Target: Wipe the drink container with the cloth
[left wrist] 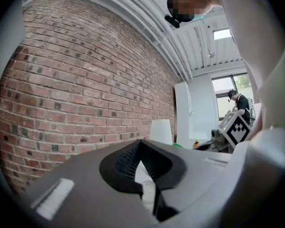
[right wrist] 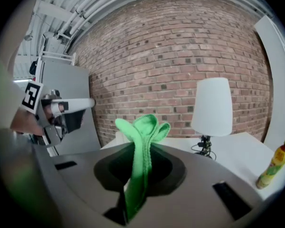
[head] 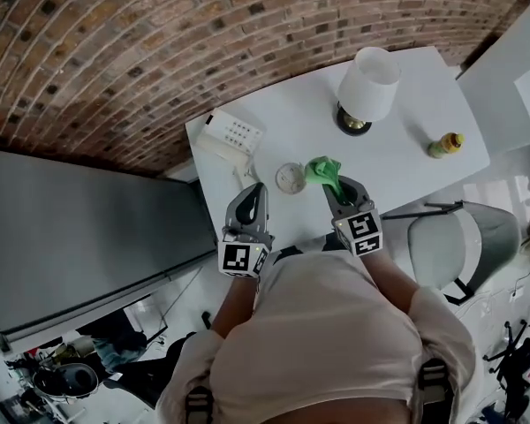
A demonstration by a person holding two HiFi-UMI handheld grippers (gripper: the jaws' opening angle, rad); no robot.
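The right gripper (right wrist: 141, 148) is clamped on a green cloth (right wrist: 143, 127), whose folds stick up above the jaws. The left gripper (left wrist: 143, 144) has its jaws pressed together with nothing between them. Both hang over the near edge of the white table (head: 406, 179), and the drink bottle (head: 445, 144) stands upright well apart to the right, past the white lamp (head: 367, 85), touched by neither gripper.

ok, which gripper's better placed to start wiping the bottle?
Right. The right gripper is shut on the green cloth, and the bottle stands on its side of the table. The left gripper is shut on nothing, farther from the bottle.
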